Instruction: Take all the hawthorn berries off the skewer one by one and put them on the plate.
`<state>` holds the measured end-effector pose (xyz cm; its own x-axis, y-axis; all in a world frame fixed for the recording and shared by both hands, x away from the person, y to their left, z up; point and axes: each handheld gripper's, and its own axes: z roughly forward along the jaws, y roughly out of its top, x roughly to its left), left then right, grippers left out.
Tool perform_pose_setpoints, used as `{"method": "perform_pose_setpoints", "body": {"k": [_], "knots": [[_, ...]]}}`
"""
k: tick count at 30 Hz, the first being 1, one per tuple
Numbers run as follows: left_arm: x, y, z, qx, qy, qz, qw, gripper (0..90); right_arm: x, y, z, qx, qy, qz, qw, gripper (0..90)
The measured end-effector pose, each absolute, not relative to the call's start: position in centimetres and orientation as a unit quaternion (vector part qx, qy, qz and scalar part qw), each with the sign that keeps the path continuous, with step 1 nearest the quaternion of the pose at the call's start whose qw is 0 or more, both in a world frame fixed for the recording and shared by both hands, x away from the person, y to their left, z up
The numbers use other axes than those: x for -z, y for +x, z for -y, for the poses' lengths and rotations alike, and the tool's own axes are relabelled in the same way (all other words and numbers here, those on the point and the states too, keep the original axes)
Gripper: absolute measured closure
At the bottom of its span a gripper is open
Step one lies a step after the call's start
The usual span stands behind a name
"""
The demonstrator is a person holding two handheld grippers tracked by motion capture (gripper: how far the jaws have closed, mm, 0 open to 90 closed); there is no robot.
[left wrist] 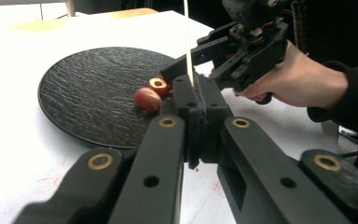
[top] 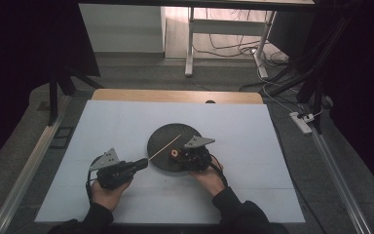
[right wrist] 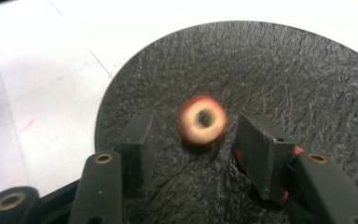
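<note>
Clamping a thin wooden skewer [left wrist: 185, 42], the left gripper [left wrist: 196, 95] is held beside the black plate's [top: 161, 134] near-left rim, while a cored red fruit piece [right wrist: 202, 119] is straddled, untouched, by the released right gripper [right wrist: 200, 135].

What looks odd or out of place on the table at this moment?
Faint red smears mark the white table cover beside the black plate. The fruit piece between the right tongs has a hole through its middle. Otherwise nothing is spilled or askew.

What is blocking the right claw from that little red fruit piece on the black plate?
Nothing visible. The fruit piece lies on the plate between the right claw's open jaws, pads not touching it.
</note>
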<state>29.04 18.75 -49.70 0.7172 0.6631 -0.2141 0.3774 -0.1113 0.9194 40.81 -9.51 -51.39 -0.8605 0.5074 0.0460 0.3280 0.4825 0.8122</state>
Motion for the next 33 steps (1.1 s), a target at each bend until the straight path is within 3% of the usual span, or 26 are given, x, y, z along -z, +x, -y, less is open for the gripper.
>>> {"method": "perform_pose_setpoints", "body": {"k": [17, 33], "knots": [[49.8, 29.1, -18.8, -0.133, 0.739, -0.356, 0.557, 88.7, 49.0, 40.1, 11.3, -0.468, 0.255, -0.839, 0.106, 21.8], [49.8, 29.2, -19.0, -0.137, 0.736, -0.36, 0.557, 88.7, 47.8, 39.1, 12.7, -0.478, 0.256, -0.834, 0.105, 18.3]]}}
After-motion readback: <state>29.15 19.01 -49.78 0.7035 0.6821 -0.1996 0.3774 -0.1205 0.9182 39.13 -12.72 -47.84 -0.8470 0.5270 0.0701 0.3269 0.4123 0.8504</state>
